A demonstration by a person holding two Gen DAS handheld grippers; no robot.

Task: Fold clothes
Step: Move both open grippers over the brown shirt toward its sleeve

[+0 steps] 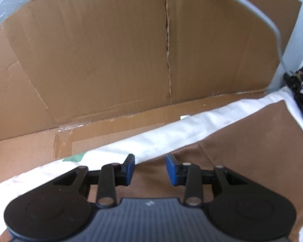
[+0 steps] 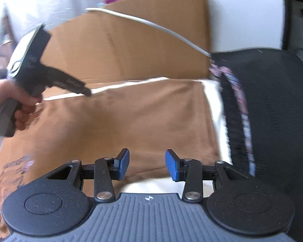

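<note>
Both claws stand part open with nothing between the pads: the left gripper (image 1: 150,166) and right gripper (image 2: 147,164) hover over a brown cloth (image 2: 121,121) spread flat on a white sheet (image 1: 171,129). Cardboard (image 1: 111,50) walls the far side; a dark heap (image 2: 272,100) lies to the right.

A home room: cardboard boxes (image 1: 131,50), white bedding (image 1: 171,133), piled clothes (image 2: 272,100).
</note>
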